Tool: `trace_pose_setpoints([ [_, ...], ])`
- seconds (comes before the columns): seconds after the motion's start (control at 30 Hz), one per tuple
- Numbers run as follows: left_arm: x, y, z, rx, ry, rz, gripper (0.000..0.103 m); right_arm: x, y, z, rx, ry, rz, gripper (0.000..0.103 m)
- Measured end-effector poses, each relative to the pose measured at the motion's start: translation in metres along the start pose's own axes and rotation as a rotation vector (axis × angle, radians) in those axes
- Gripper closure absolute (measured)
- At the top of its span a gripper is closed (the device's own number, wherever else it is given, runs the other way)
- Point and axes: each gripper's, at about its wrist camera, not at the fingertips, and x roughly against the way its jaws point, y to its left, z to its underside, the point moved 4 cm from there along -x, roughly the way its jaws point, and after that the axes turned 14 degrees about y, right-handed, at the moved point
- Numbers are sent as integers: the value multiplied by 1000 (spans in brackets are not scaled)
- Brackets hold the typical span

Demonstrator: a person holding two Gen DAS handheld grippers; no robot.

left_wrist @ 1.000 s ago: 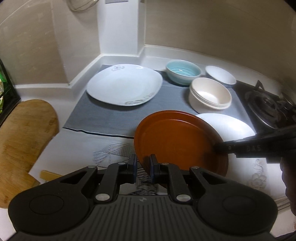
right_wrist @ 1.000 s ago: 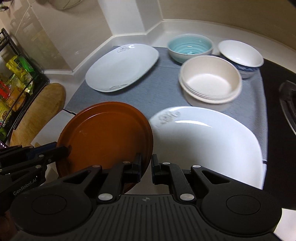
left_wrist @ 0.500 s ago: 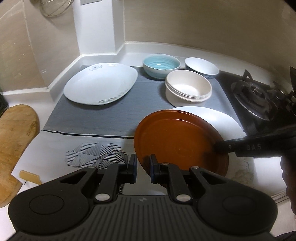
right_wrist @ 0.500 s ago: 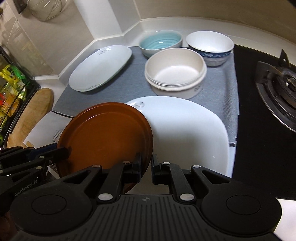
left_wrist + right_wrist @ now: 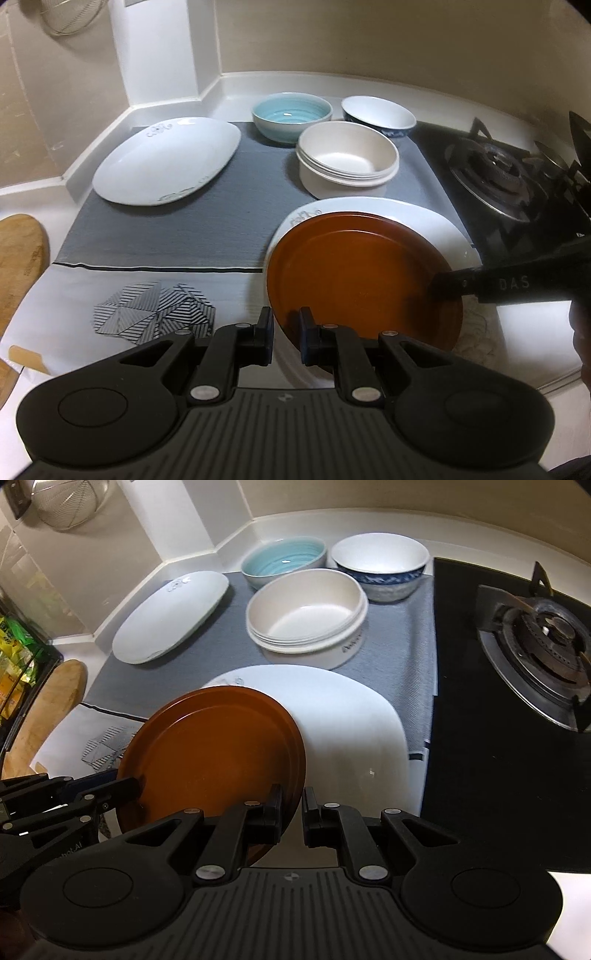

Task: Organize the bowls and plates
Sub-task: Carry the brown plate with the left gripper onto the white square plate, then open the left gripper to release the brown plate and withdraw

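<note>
Both grippers hold a brown plate by opposite rims, above a large white plate. My left gripper is shut on its left rim; my right gripper is shut on its right rim. The brown plate overlaps the left part of the white plate. A second white oval plate lies at the back left of the grey mat. Stacked cream bowls, a teal bowl and a blue-patterned white bowl stand behind.
A gas hob on black glass lies to the right. A wooden board lies at the left, with a patterned paper sheet beside it. A rack with packets stands at the far left. A wire strainer hangs on the wall.
Both grippers have carried the brown plate to the right and forward; it now sits over the large white plate, closer to the bowls and the hob.
</note>
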Motion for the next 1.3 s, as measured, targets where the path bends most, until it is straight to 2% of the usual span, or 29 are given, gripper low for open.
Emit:
trace_pose_setpoints([
  [0.43, -27, -21, -3, -25, 48, -1, 88, -6, -23, 4, -13, 33, 48, 92],
  [1.03, -37, -25, -4, -3, 68, -23, 88, -12, -25, 1, 39, 62, 66, 90],
  [1.23, -36, -24, -5, 8, 67, -32, 84, -13, -24, 1, 43, 65, 63, 88],
  [1.3, -35, -23, -5, 13, 63, -34, 79, -13, -24, 1, 46, 65, 64, 88],
])
